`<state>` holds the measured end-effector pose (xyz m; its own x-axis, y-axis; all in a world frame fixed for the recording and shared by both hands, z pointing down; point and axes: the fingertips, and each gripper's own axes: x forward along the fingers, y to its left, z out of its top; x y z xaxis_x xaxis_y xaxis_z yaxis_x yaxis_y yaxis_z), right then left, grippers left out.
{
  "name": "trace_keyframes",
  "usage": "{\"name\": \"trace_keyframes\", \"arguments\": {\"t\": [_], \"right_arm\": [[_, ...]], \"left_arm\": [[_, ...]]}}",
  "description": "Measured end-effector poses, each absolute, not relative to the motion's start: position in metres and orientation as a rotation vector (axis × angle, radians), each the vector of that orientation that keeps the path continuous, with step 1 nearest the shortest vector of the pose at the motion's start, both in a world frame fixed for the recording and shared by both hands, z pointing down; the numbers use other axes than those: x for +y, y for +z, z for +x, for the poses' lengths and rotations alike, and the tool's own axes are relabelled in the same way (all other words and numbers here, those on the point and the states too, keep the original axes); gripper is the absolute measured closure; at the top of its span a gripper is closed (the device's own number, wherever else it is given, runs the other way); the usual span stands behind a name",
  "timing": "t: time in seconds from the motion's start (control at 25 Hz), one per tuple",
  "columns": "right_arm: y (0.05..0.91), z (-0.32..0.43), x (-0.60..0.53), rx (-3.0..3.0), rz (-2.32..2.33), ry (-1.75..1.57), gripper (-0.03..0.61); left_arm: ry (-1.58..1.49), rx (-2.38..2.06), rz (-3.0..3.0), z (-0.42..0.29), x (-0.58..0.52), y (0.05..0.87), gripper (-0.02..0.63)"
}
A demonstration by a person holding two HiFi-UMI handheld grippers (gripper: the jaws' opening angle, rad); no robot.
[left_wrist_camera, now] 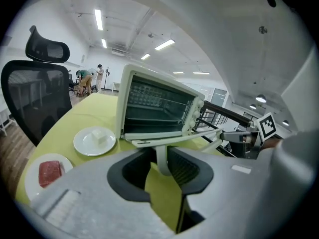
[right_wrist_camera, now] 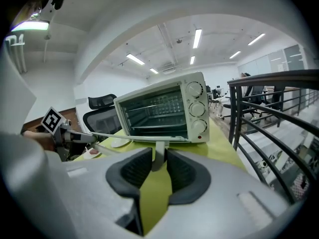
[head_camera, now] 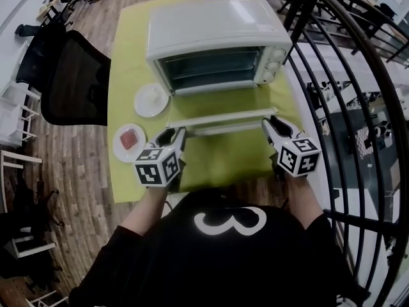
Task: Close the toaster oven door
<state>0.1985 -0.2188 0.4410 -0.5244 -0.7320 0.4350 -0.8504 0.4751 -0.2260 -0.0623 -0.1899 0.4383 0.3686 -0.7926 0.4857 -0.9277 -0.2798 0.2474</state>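
The cream toaster oven (head_camera: 217, 27) stands at the back of the green table (head_camera: 217, 162), and its door (head_camera: 220, 116) hangs open, lying flat toward me. The door handle (head_camera: 223, 129) runs along the door's near edge. At the handle's left end my left gripper (head_camera: 174, 135) has its pads closed round the handle's post (left_wrist_camera: 162, 159). At the right end my right gripper (head_camera: 273, 125) grips the other post (right_wrist_camera: 158, 156) the same way. The oven (left_wrist_camera: 159, 106) shows empty wire racks inside, and the knobs sit on the oven's (right_wrist_camera: 164, 108) right side.
Left of the oven is a white plate (head_camera: 151, 100) with a white cube on it. Nearer me lies a plate with a red slab (head_camera: 129, 141). A black office chair (head_camera: 73, 78) stands left of the table, and a dark metal railing (head_camera: 345, 107) runs along the right.
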Motion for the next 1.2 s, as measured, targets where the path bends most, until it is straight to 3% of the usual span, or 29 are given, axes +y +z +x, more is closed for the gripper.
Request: {"name": "trace_keyframes", "arguments": {"t": [1.2], "right_arm": [[0.349,0.18,-0.299,-2.491,1.533,0.518,0.486]], "left_arm": [[0.113,-1.262,2.141,-0.085,-0.275,0.356,0.482]]}}
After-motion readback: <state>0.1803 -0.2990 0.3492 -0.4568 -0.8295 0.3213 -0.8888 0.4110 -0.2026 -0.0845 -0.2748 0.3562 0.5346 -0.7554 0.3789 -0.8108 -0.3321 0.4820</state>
